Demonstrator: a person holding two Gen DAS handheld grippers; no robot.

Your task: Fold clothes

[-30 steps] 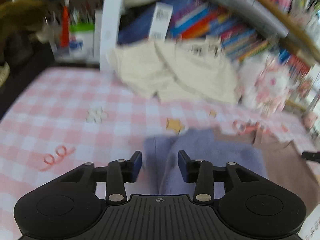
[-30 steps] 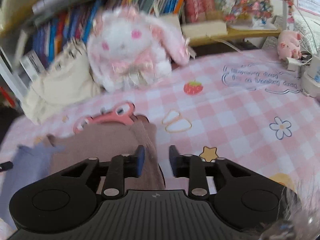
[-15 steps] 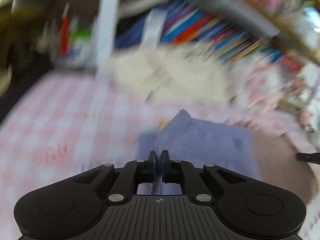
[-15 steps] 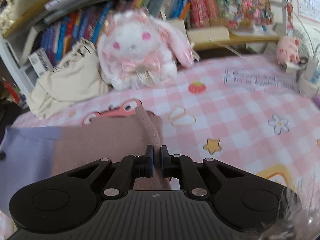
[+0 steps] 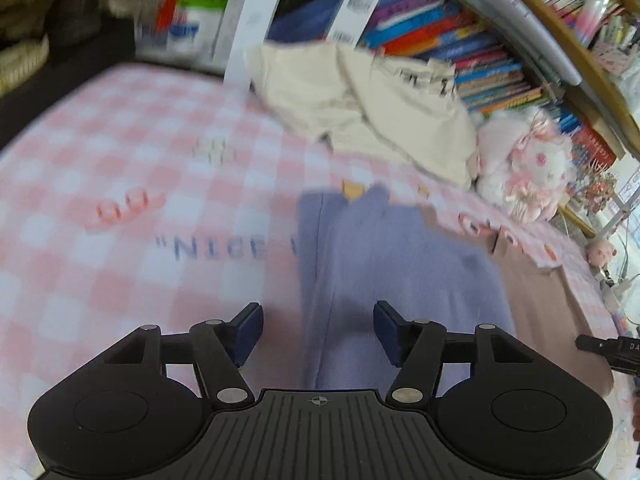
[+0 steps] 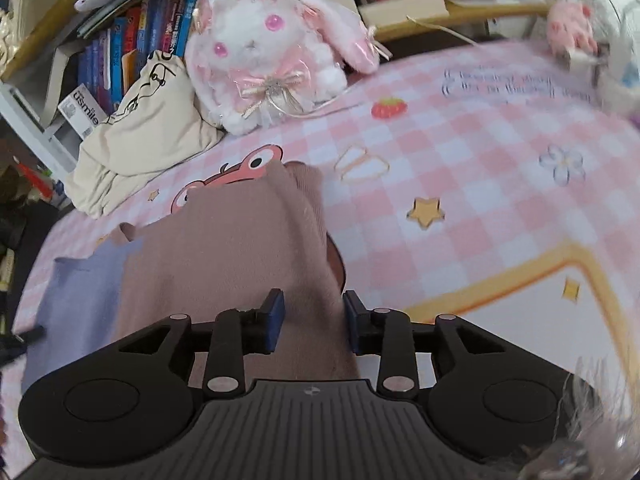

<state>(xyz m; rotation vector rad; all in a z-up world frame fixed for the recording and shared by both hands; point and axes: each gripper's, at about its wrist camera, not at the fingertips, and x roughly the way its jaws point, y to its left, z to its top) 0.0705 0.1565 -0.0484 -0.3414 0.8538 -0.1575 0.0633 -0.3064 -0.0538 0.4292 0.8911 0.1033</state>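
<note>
Checked tablecloth (image 5: 120, 272) lies bare left of the lilac-and-brown garment (image 6: 224, 256) and again to its right, while the back edge is blocked by cream bag (image 5: 360, 108), plush bunny (image 6: 272, 52) and bookshelf (image 5: 460, 32).

The left gripper (image 5: 318, 330) points forward and slightly down, its two blue-padded fingers (image 5: 249, 330) spread wide with nothing between them. The right gripper (image 6: 313, 322) is angled the same way, its fingers (image 6: 274, 318) parted a little less widely. In the left wrist view, the tip of the right gripper shows at the far right edge.
</note>
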